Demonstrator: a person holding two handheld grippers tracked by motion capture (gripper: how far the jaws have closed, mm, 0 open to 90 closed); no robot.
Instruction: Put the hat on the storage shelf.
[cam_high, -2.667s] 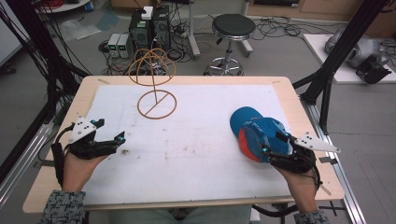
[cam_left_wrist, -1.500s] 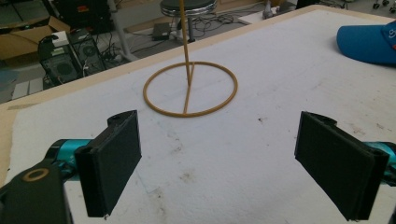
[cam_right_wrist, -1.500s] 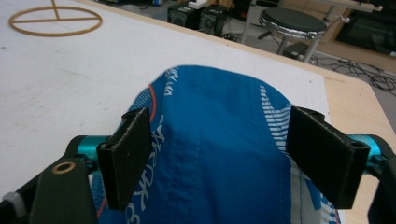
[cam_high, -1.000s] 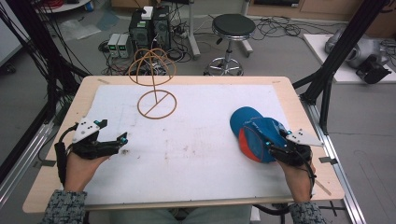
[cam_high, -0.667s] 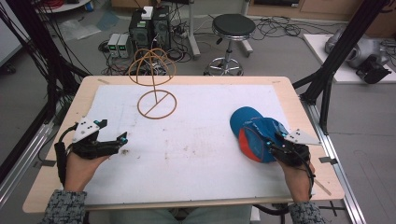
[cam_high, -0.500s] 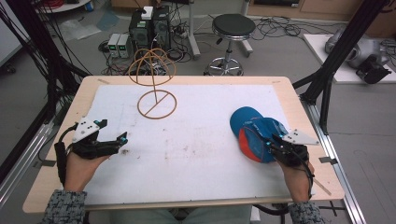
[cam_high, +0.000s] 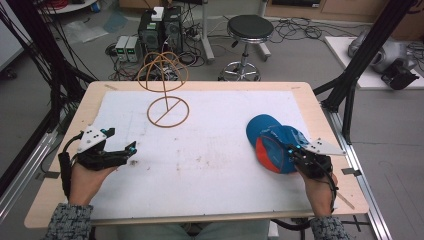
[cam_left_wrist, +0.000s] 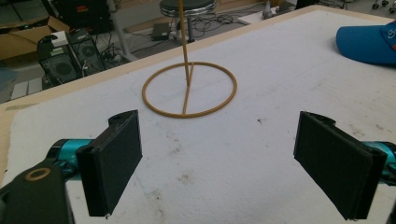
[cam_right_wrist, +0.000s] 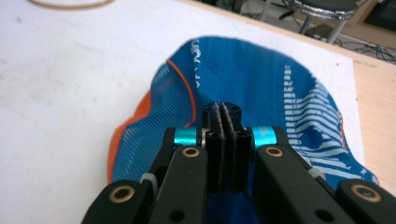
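A blue cap (cam_high: 267, 137) with an orange mesh side lies on the right of the white mat (cam_high: 210, 160). My right gripper (cam_high: 290, 150) is at its near edge. In the right gripper view the pads (cam_right_wrist: 223, 112) are pressed together on a pinch of the cap's blue cloth (cam_right_wrist: 243, 70); the jaws have just been closing on it. My left gripper (cam_high: 131, 148) rests low over the mat's left side. It stands wide open (cam_left_wrist: 219, 163) with nothing between its pads. It points toward a tan wire stand (cam_left_wrist: 189, 88), and the cap's brim (cam_left_wrist: 369, 42) shows at the far right.
The tan wire stand (cam_high: 167, 111), a ring base with a looped top, stands at the back left of the mat. The wooden table edge (cam_high: 330, 125) runs close to the cap on the right. A stool (cam_high: 249, 30) and computer boxes stand beyond the table.
The right gripper slid a little left onto the cap's near edge, and its jaws came together on the cloth. The left gripper and the cap have stayed in place.
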